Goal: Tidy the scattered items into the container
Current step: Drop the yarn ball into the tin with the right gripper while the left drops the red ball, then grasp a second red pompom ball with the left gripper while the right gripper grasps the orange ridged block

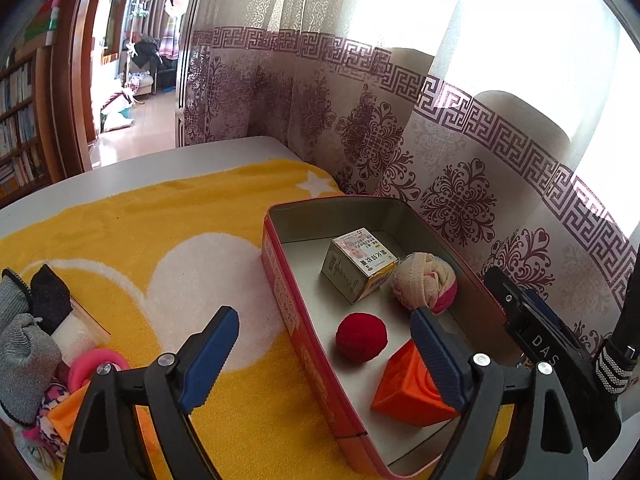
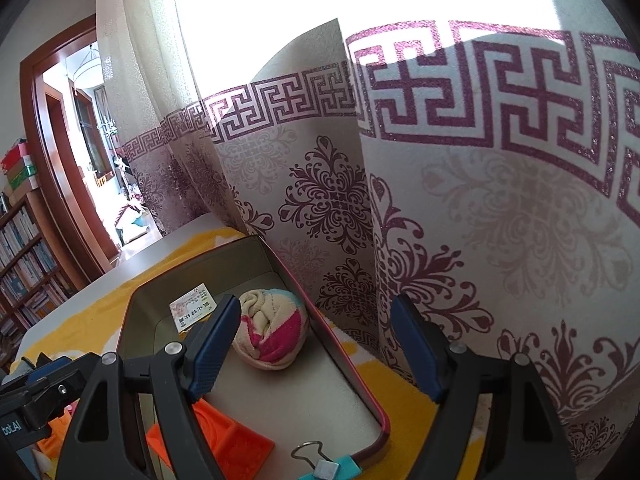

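Note:
A red tin box (image 1: 280, 276) sits on the yellow blanket by the curtain. Inside it lie a small carton (image 1: 356, 268), a rolled sock ball (image 1: 424, 282), a red ball (image 1: 361, 337) and an orange block (image 1: 408, 390). My left gripper (image 1: 326, 358) is open and empty, hovering over the tin's near left wall. My right gripper (image 2: 316, 354) is open above the tin's (image 2: 384, 428) right end, over the sock ball (image 2: 272, 332). A teal binder clip (image 2: 326, 466) lies at the tin's near corner. The carton (image 2: 192, 306) and orange block (image 2: 228, 440) show there too.
A pile of scattered items lies at the left on the blanket (image 1: 160, 208): grey and black socks (image 1: 24, 344), a pink ring (image 1: 96, 364), patterned cloth. The curtain (image 1: 400, 140) hangs close behind the tin. The right gripper body (image 1: 536, 332) shows at right.

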Demonstrator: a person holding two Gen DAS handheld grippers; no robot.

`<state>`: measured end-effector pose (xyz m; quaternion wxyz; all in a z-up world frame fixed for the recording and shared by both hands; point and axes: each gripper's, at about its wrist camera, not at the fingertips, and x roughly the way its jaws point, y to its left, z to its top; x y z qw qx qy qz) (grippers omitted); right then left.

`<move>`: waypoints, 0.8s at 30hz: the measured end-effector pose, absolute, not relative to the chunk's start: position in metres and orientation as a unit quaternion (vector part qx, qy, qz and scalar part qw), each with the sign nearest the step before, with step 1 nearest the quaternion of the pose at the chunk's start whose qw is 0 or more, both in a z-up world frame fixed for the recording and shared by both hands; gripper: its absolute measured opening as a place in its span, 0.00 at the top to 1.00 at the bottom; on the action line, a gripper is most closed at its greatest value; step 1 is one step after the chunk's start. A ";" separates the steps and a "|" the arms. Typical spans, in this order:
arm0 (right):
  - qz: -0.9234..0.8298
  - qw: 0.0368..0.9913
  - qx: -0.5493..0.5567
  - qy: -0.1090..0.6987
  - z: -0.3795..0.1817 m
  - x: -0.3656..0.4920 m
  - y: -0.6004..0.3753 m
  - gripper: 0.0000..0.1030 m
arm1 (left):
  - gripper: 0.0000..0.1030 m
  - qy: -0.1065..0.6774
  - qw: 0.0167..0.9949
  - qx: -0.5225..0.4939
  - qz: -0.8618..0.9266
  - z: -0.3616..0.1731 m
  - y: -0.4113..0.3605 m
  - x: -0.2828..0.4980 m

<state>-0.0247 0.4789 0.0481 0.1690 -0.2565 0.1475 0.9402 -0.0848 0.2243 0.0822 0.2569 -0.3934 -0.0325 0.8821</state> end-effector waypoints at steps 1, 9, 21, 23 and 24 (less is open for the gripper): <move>0.940 0.169 -0.257 0.146 0.048 -0.025 0.478 0.22 | 0.13 -0.035 0.254 -0.392 0.884 0.083 0.221 -0.084; 0.942 0.167 -0.261 0.127 0.047 -0.027 0.472 0.22 | 0.13 -0.051 0.231 -0.400 0.885 0.076 0.195 -0.082; 0.942 0.169 -0.262 0.122 0.045 -0.028 0.471 0.22 | 0.13 -0.066 0.200 -0.399 0.892 0.075 0.161 -0.075; 0.943 0.170 -0.261 0.121 0.045 -0.027 0.470 0.22 | 0.13 -0.066 0.196 -0.397 0.894 0.074 0.155 -0.071; 0.943 0.170 -0.260 0.120 0.046 -0.027 0.470 0.22 | 0.13 -0.068 0.193 -0.396 0.895 0.074 0.151 -0.069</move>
